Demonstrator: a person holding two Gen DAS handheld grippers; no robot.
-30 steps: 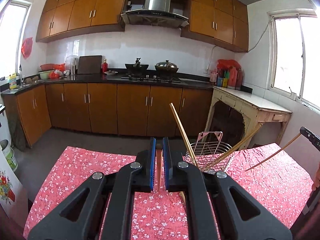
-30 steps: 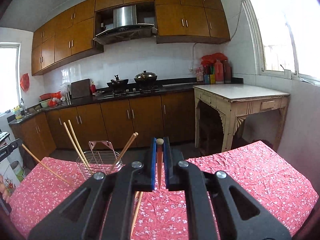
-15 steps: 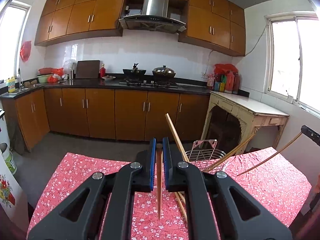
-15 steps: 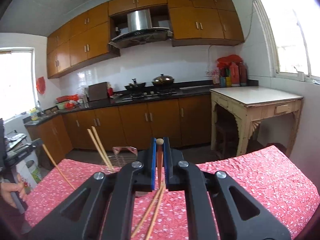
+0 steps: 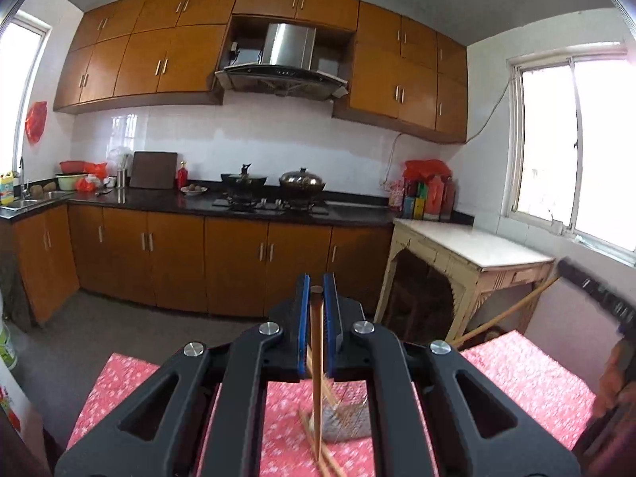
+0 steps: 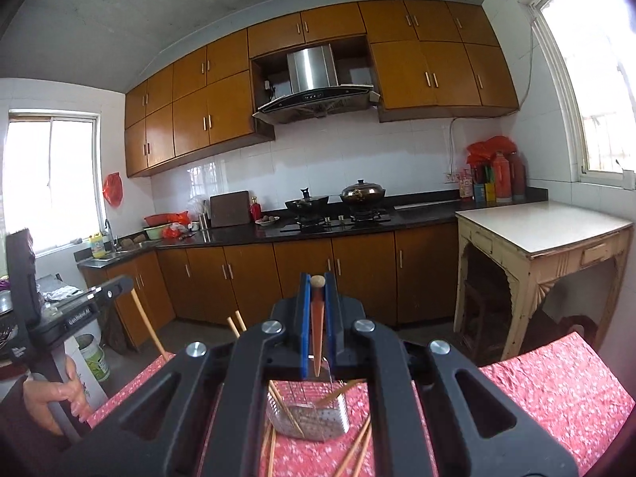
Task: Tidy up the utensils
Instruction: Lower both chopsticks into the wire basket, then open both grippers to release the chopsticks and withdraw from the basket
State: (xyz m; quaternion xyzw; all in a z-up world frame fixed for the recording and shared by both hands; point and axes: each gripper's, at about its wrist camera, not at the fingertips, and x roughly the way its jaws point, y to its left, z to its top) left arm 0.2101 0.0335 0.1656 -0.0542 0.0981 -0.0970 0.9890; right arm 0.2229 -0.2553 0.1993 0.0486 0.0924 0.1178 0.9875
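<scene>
Chopsticks are lying around the wire basket (image 6: 308,417) on the red floral tablecloth (image 6: 556,397); each gripper (image 5: 317,298) (image 6: 317,290) is clamping one chopstick (image 5: 316,377) (image 6: 317,330).

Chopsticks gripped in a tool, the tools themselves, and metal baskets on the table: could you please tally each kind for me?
Tools: 2 (left tool, right tool)
Gripped chopsticks: 2 (left chopstick, right chopstick)
Metal basket: 1
Total: 5
</scene>
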